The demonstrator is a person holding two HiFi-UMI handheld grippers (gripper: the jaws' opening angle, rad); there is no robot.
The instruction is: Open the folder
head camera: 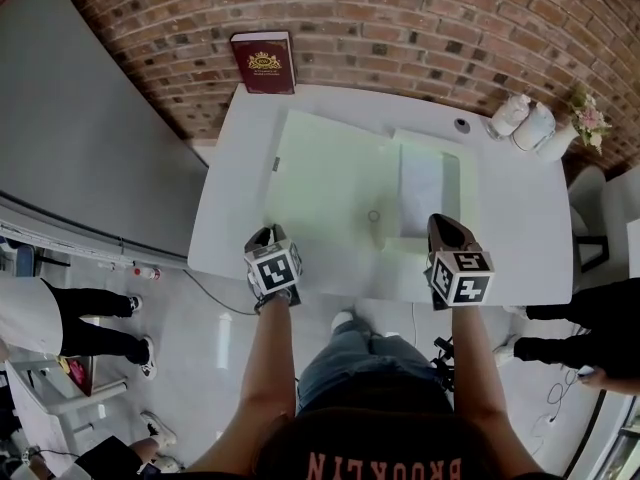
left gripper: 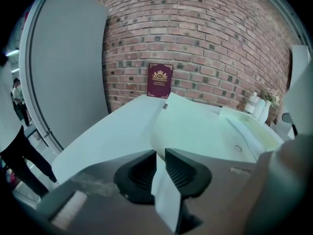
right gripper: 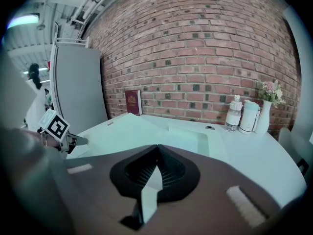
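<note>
The folder, pale green, lies spread open and flat on the white table at the centre of the head view. Its left cover reaches toward the table's left edge, and a white sheet sits in the right half. The folder's near edge is partly hidden behind both grippers, so that border is hard to trace.

The left gripper sits at the cover's lower left corner. In its own view the jaws stand a narrow slit apart. The cover's corner runs right up to their tips, and it seems to lie in front of the pads rather than pinched by them. The right gripper hangs over the folder's lower right. Its jaws meet at the tips with nothing between them.

A maroon book stands upright against the brick wall at the table's far edge, well apart from the folder. Two white bottles and a vase of flowers crowd the upper right corner. Bare table runs to the right of the folder. A grey panel closes in the left side, cut off by the frame.
</note>
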